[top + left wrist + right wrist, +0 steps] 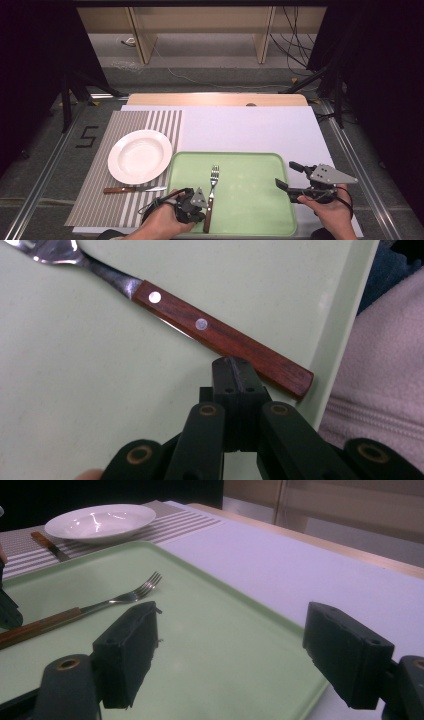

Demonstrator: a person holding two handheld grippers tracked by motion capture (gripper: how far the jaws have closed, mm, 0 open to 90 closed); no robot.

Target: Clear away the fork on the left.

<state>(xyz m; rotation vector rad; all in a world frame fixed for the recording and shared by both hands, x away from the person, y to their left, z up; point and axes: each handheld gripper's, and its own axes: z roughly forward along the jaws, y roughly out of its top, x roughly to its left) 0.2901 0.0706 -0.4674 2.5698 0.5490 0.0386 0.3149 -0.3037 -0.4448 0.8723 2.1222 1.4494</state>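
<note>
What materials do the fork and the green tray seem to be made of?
Fork: shiny metal head and neck, probably steel; handle looks like reddish-brown wood with visible grain and two metal rivets. Tray: matte pale green, smooth with a raised rim, likely plastic.

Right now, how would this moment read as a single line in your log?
left gripper: shut, empty, beside fork handle | right gripper: open, over tray edge | plate, knife: on mat

On the table point(260, 127), mat point(125, 150) at nine o'clock, tray point(250, 165) at six. On the mat, plate point(140, 156) behind knife point(134, 189). In the tray, fork point(211, 196) toward nine o'clock, tines pointing to twelve. Left gripper point(192, 204) just beside fork handle; right gripper point(292, 179) over the tray's three o'clock edge.
</note>
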